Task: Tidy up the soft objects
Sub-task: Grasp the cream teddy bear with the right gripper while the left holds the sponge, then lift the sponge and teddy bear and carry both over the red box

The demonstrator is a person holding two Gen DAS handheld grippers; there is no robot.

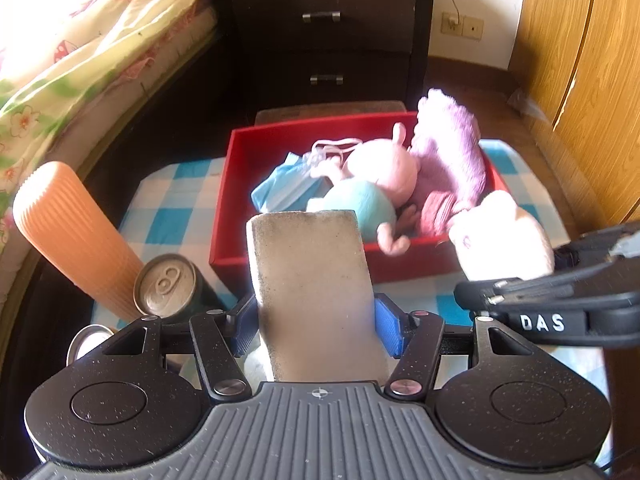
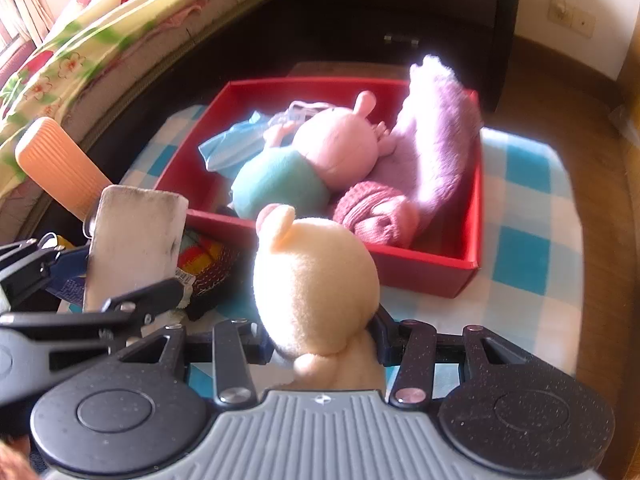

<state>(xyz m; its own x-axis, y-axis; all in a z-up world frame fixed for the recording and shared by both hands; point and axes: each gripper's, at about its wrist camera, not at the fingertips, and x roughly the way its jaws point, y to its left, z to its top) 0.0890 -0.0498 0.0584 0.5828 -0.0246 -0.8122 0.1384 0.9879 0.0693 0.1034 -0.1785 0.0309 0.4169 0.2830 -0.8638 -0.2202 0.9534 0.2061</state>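
Note:
A red box [image 1: 236, 184] [image 2: 476, 216] on a blue-checked cloth holds a pink pig plush in a teal shirt [image 1: 380, 176] [image 2: 320, 152], a purple knit item [image 1: 452, 148] [image 2: 432, 140], a dark pink knit roll [image 2: 372, 212] and a blue mask [image 1: 280, 188]. My left gripper [image 1: 316, 320] is shut on a grey sponge block [image 1: 312, 280], held in front of the box; the sponge shows in the right wrist view [image 2: 132, 240]. My right gripper [image 2: 320, 340] is shut on a cream plush toy [image 2: 316, 276], also seen in the left wrist view [image 1: 504, 236], near the box's front edge.
An orange ribbed tumbler [image 1: 68, 232] [image 2: 56, 160] and a drink can [image 1: 168, 284] stand left of the box. A colourful knitted item [image 2: 200, 256] lies by the box's front left. A bed [image 1: 80, 60] runs along the left; a dark drawer unit [image 1: 328, 36] stands behind.

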